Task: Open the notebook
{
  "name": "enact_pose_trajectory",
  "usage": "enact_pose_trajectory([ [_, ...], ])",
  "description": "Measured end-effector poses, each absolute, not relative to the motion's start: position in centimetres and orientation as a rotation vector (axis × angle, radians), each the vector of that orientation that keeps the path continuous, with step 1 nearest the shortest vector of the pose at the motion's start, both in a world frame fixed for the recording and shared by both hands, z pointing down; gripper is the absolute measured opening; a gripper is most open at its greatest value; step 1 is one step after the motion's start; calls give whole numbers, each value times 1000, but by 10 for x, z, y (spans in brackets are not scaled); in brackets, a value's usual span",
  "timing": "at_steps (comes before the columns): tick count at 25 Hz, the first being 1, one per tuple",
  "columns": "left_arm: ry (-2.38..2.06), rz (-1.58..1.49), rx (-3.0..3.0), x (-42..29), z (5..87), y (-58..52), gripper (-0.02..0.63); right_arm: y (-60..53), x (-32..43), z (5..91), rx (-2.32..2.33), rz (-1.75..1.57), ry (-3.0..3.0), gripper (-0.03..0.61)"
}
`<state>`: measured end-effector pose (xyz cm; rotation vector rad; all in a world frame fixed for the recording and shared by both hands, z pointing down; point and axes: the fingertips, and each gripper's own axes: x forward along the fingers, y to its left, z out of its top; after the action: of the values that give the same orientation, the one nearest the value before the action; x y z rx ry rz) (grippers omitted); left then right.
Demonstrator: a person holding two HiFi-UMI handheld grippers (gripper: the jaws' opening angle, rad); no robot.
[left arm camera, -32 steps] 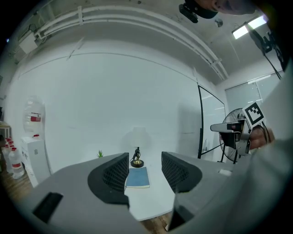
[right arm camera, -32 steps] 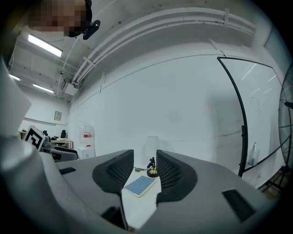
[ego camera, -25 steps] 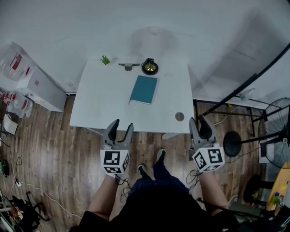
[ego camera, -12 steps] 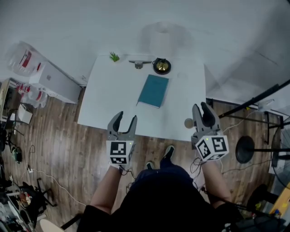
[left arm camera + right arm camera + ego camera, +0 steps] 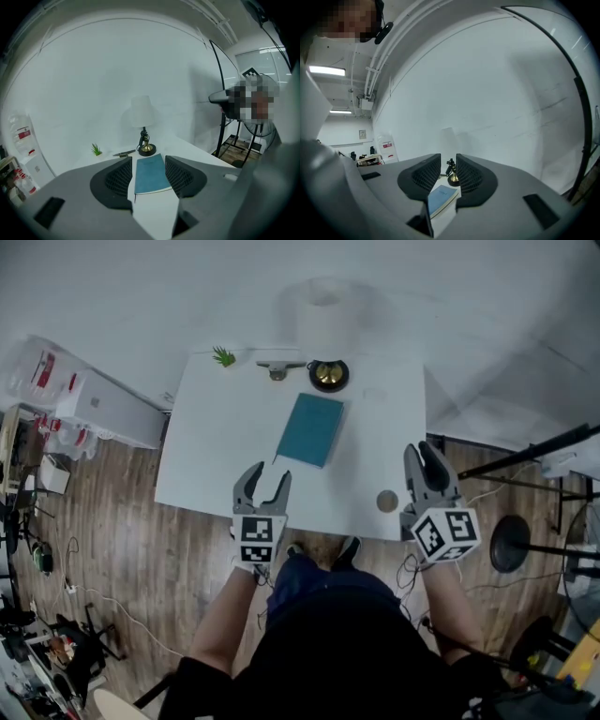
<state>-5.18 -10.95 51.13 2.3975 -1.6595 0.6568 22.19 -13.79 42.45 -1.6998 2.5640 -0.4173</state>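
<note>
While the closed notebook (image 5: 311, 429) lies flat mid-table (image 5: 211, 456), the left gripper (image 5: 268, 472) hovers at the near edge, jaws apart and empty. On the right gripper (image 5: 422, 448) the jaws have just been closing, with a gap left and nothing between. A small disc (image 5: 386, 501) beside it is too small to identify; the lamp (image 5: 328, 374) shade blurs into the wall.

In the right gripper view the notebook (image 5: 440, 199) shows only as a strip between the right gripper's (image 5: 448, 161) jaws, its sides hidden behind them; the lamp's (image 5: 452, 174) base is partly covered too; in the head view a small round thing (image 5: 386, 501) and a slim object (image 5: 277, 367) on the surface (image 5: 216, 446) are too small to tell; the person's body (image 5: 328, 652) hides the floor (image 5: 122, 549) beneath.
</note>
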Motion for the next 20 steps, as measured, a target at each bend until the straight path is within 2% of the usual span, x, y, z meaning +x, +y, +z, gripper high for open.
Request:
enact_pose_trajectory([
  [10,-1244,924,2567,-3,605,-155,218,-154,244,447,-1943,-512,2362,89],
  [20,-909,1241,2613,30,706,-163,239,-118,262,474,-2176,-580,2176,74],
])
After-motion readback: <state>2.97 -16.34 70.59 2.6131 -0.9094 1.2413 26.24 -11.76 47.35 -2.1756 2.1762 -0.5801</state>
